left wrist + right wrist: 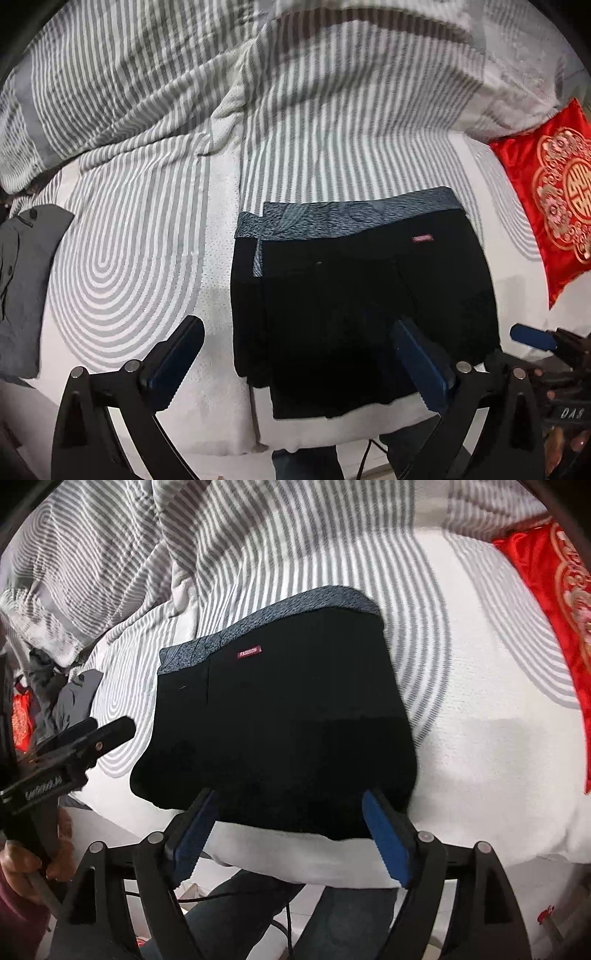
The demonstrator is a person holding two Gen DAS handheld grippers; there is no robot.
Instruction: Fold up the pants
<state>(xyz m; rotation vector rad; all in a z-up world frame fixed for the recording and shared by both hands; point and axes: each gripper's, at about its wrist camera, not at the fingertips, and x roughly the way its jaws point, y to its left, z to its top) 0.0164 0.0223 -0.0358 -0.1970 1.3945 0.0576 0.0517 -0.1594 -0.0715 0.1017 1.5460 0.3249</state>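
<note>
Left wrist view: the left gripper (pixel 299 365) stands released, holding nothing, above the black pants (pixel 362 302), which lie folded into a compact rectangle on the striped bedspread (pixel 147 240) near its near edge. Folding appears complete; next, withdrawal or a final smoothing. Right wrist view: the right gripper (pixel 288 834) is likewise released over the pants' near edge. A red tag (pixel 249 652) seems to read "FASHION".

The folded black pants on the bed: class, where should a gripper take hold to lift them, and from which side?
Probably the near folded edge of the pants, approached from the bed's front edge: the layers stack there, overhanging slightly, below the open right gripper.
</note>
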